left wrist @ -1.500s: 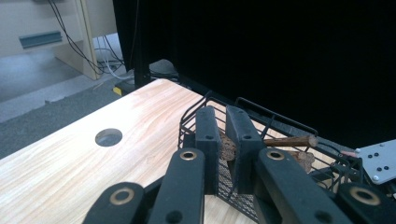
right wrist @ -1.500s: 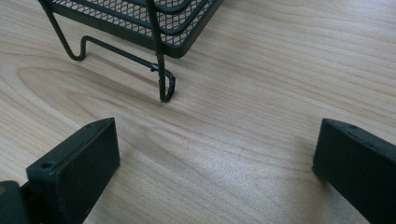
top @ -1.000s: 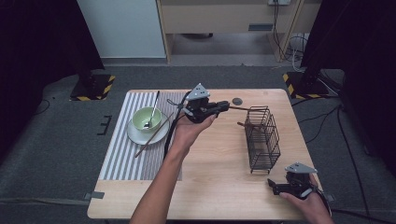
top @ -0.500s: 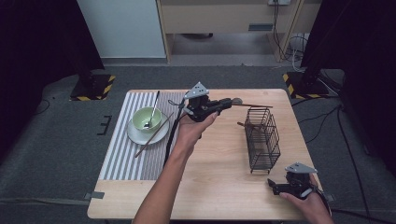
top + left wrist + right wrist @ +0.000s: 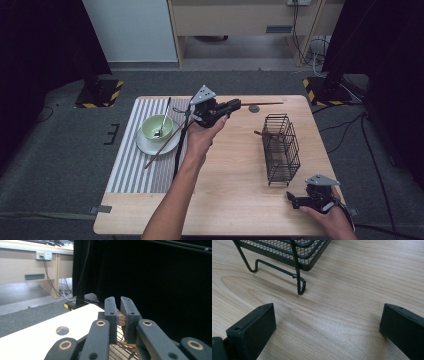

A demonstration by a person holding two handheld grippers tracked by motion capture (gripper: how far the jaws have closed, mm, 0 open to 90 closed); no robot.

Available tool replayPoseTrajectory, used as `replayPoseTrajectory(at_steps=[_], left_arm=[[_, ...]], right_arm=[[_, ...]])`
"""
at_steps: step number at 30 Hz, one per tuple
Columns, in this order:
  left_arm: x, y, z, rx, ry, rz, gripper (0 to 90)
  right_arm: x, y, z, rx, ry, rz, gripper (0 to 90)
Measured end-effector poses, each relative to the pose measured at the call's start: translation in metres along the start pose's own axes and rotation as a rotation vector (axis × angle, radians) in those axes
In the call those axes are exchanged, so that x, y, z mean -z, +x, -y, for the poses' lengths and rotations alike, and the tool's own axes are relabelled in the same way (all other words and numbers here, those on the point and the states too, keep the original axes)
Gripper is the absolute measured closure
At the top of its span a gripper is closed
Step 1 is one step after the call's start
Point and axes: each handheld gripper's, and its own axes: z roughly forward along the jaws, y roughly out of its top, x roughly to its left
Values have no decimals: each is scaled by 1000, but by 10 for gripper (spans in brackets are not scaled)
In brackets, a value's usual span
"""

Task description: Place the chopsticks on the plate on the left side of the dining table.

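A person's left gripper (image 5: 235,104) carries a single wooden chopstick (image 5: 262,103) level above the far edge of the table (image 5: 235,180), its jaws pinched tight on the near end so the long shaft sticks out toward three o'clock, aimed at the black wire basket (image 5: 281,148). The left gripper view confirms the clamp: a brown stub (image 5: 121,318) sits squeezed between the two pads, and the basket's mesh (image 5: 122,352) lies just below. Holding the stick by one end leaves the free tip clear to be fed into the basket, where another stick (image 5: 265,134) already pokes out at its nine o'clock side. A second chopstick (image 5: 165,146) leans on the white plate (image 5: 150,146) under the green bowl (image 5: 158,127) with its spoon (image 5: 163,119), on the striped mat (image 5: 131,165) at nine o'clock, likely awaiting its turn. The right gripper (image 5: 295,199) rests at five o'clock, jaws spread wide over bare wood and holding nothing, close to the basket's foot (image 5: 300,287), seemingly ready to steady it.
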Motion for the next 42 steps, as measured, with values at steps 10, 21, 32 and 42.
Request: replayPoseTrajectory(at_steps=[10, 21, 32, 42], left_arm=[[17, 11, 6, 7, -2, -72, 838], [38, 23, 9, 22, -29, -122, 838], [57, 31, 17, 21, -25, -168, 837], [80, 42, 22, 33, -35, -226, 838]], right_arm=[[0, 0, 0, 0, 0, 1, 6], [0, 0, 0, -3, 1, 1, 6], [0, 0, 0, -2, 0, 3, 6], [0, 0, 0, -4, 0, 3, 6]])
